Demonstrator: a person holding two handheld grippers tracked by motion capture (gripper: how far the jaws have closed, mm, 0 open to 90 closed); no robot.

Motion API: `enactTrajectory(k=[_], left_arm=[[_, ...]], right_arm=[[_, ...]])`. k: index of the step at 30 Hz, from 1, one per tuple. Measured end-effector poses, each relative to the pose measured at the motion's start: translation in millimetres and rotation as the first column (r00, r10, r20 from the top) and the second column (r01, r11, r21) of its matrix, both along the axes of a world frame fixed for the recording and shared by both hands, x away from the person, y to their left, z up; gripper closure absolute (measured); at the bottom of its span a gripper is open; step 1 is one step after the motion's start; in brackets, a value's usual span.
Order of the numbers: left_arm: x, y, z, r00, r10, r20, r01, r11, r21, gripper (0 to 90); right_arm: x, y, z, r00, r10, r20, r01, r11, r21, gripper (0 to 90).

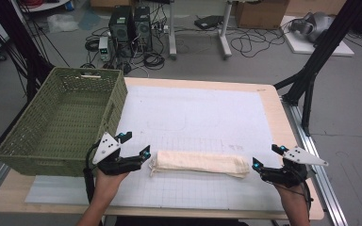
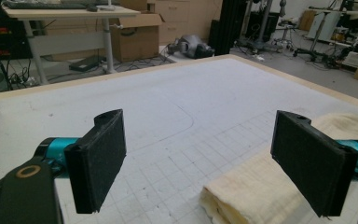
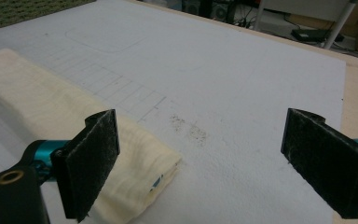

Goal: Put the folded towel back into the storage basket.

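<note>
Your left tool (image 1: 135,145) sits at the left end of the folded cloth (image 1: 199,162), jaws spread wide and holding nothing. From the left gripper view (image 2: 200,163), the cloth's end (image 2: 261,186) lies low between the jaws, closer to the right-hand one; can't tell if that jaw touches the fabric.

Your right tool (image 1: 266,157) is at the cloth's right end, jaws also spread and empty. In the right gripper view (image 3: 200,163), the cloth (image 3: 51,112) runs off behind the left-hand jaw, its folded corner poking into the gap; the other jaw is over bare mat near the wooden edge.

The cloth is cream, folded into a long narrow strip, lying flat on the white grid mat (image 1: 193,113) near your edge of the surface (image 1: 275,113), lengthwise left to right between the two tools.

Green woven basket (image 1: 61,120) stands on the left side of the surface, just beyond your left tool, apart from the cloth.
</note>
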State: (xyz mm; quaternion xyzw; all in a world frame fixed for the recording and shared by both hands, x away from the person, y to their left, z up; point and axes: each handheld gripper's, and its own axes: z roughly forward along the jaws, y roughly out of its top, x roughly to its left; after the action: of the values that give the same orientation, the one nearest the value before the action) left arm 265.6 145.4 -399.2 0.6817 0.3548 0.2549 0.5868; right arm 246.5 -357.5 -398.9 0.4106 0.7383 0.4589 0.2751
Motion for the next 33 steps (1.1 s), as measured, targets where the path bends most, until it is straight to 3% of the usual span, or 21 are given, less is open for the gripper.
enactTrajectory(k=[19, 33], left_arm=[[4.3, -4.9, 0.8, 0.9997, -0.014, -0.021, 0.014, 0.9998, -0.015, 17.8], [6.7, -11.9, -2.5, 0.9981, -0.033, -0.052, 0.034, 0.9994, 0.008, 19.7]], right_arm=[[2.6, 1.4, -3.1, 0.9999, 0.014, -0.007, -0.014, 1.0, 0.003, 10.5], [0.8, 4.6, -4.1, 0.9996, 0.022, -0.014, -0.022, 1.0, 0.005, 10.5]])
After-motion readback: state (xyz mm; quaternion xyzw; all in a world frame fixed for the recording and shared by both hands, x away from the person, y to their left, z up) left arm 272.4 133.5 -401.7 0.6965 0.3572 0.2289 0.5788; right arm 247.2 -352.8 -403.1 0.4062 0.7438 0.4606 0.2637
